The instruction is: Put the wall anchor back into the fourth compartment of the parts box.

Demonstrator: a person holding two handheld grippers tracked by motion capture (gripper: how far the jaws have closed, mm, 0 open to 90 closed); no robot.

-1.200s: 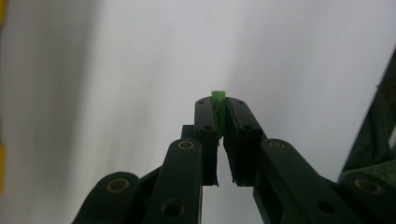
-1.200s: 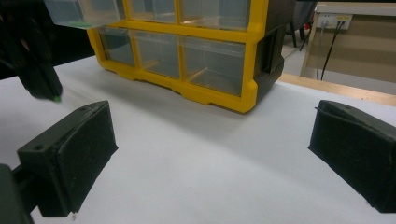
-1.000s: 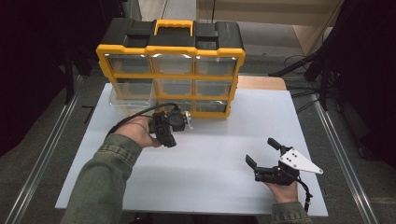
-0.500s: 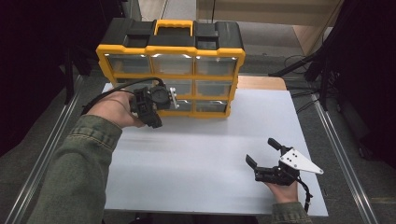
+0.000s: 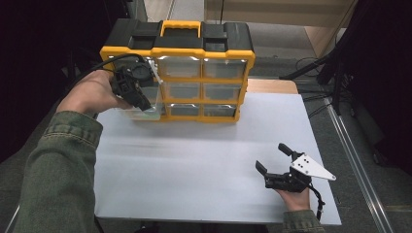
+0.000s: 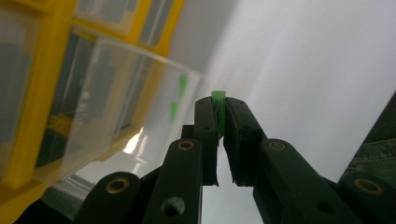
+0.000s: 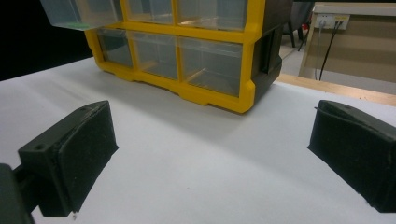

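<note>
The left gripper is clamped down tight on a small green ribbed piece, looks like a little plastic peg or gear, with just the tip poking out above the pads. The person's left hand has it up in front of the yellow drawer organizer, right next to a clear drawer that's pulled out on the left side of the cabinet. Through the drawer's clear wall there are a couple of green smudges, though it's hard to tell if those are parts inside or just reflections of the held piece.

The right gripper is sitting low over the white table near the front right, well away from the organizer, jaws spread wide with nothing between them.

The other drawers in the organizer are pushed in. From the right gripper view they look see-through with some dividers showing, contents not really readable.
</note>
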